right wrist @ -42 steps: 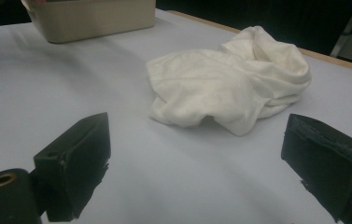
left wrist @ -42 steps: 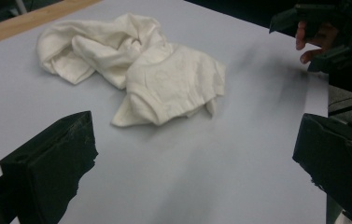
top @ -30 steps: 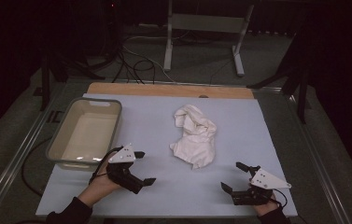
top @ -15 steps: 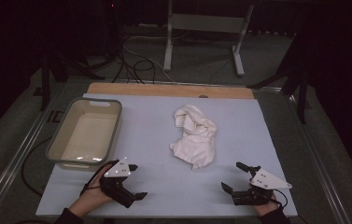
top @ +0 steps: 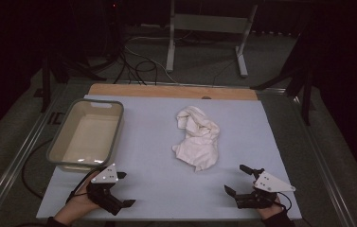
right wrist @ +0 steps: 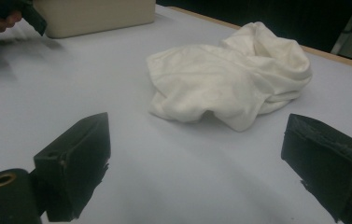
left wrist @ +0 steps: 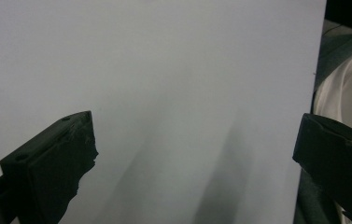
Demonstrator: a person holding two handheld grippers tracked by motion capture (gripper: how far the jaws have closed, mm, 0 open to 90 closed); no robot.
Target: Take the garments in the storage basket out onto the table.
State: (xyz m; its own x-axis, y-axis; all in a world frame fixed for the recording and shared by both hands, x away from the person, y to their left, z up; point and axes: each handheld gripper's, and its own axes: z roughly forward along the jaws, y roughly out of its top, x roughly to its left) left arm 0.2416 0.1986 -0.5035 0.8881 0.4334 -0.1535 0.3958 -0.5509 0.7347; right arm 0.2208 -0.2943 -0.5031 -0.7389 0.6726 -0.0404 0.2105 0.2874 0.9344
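- High view: a pale mat (top: 157, 142) covers the table.
- A beige tub (top: 87, 135) sits on the mat's left side.
- A crumpled white cloth (top: 197, 137) lies near the mat's middle, well apart from both grippers.
- At the near left edge, the left gripper (top: 124, 189) has its jaws spread over bare mat.
- At the near right, the right gripper (top: 235, 179) has its jaws spread, facing the cloth.

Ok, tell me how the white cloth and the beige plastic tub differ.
The crumpled white cloth is soft and shapeless; the beige rectangular plastic tub is rigid and box-like. The cloth lies mid-mat, the tub at the mat's left edge. Both are pale, rest on the mat, and neither hand-held gripper touches them.
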